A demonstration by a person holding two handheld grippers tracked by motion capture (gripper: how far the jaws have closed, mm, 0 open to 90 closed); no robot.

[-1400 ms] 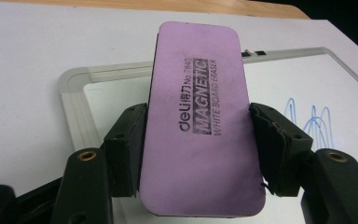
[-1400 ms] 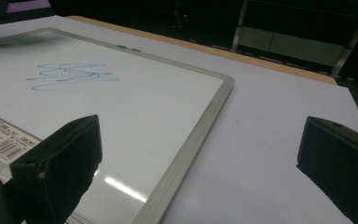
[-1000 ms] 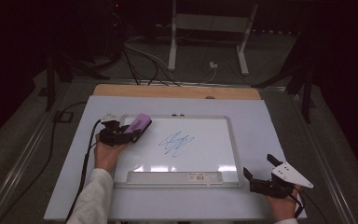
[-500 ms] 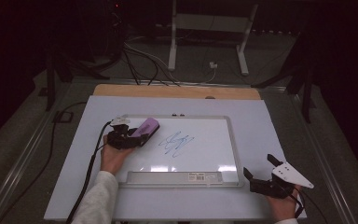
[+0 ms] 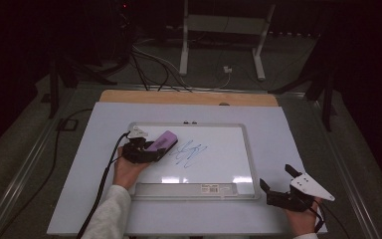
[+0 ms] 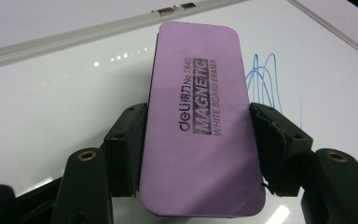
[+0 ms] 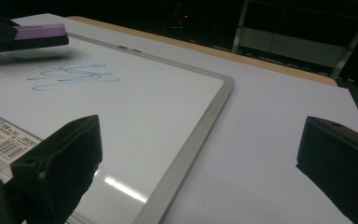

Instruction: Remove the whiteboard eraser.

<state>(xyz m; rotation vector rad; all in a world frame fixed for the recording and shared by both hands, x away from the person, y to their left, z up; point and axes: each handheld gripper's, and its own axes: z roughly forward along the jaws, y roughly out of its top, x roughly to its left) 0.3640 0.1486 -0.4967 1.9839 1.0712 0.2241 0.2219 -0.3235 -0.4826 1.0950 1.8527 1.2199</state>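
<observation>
My left gripper (image 6: 200, 140) clamps the light, rigid magnetic whiteboard eraser (image 6: 200, 116) across its long sides, near the whiteboard's (image 5: 248, 149) left edge; right gripper (image 5: 278, 191) jaws apart.

There is one whiteboard (image 5: 219, 164) on the table, and on it there is one blue scribble (image 5: 189, 154). There is one purple eraser (image 5: 160, 141). There are two grippers: the left gripper (image 5: 151, 149) and the right gripper (image 5: 277, 185). Each gripper has two black jaws, so four jaws together. Two hands are visible, the left hand (image 5: 127, 169) and the right hand (image 5: 301, 221). One white sleeve (image 5: 107, 214) is seen at the bottom. On the lower edge of the whiteboard there is one label with a barcode (image 5: 218, 187). Two small clips (image 5: 190, 122) sit on the upper edge of its frame
</observation>
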